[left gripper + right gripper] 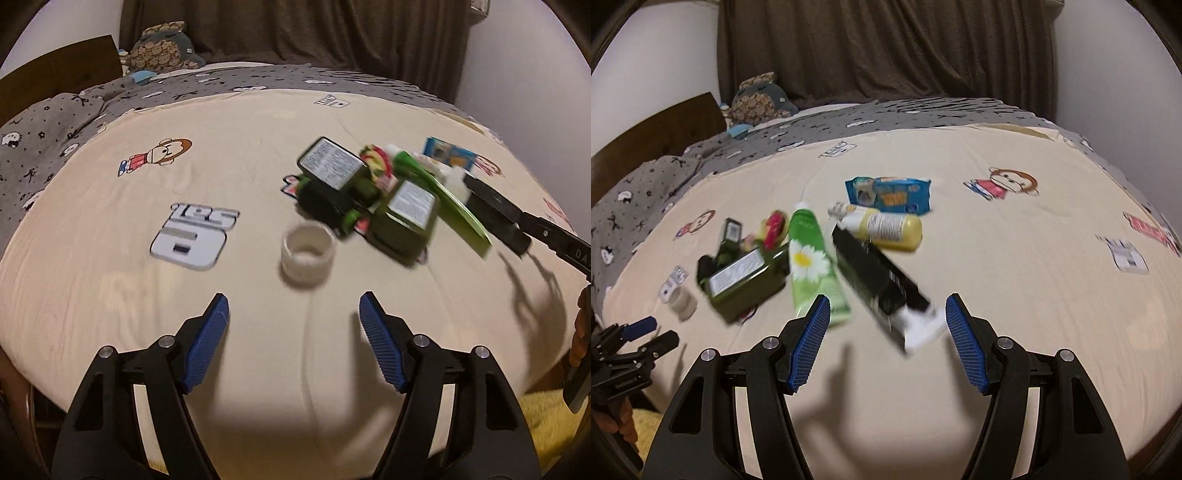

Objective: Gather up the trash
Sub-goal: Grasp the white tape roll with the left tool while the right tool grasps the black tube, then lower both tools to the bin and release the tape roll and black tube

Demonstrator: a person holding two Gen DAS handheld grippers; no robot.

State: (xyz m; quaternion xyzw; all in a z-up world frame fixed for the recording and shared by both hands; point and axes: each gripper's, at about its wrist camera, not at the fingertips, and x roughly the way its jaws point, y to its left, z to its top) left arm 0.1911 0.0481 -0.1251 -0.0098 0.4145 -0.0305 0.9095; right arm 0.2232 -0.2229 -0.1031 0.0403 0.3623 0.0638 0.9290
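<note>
A pile of trash lies on the cream bedspread. A small white cup stands just ahead of my open left gripper. Behind it lie two dark green bottles, a green tube, a long black box, a yellow bottle and a blue packet. My open right gripper hovers over the near end of the black box, with the white end of the box between its fingers. The left gripper also shows at the left edge of the right wrist view.
A grey patterned blanket covers the far side of the bed. A stuffed toy sits at the wooden headboard. A brown curtain hangs behind. A yellow towel lies at the bed's near right edge.
</note>
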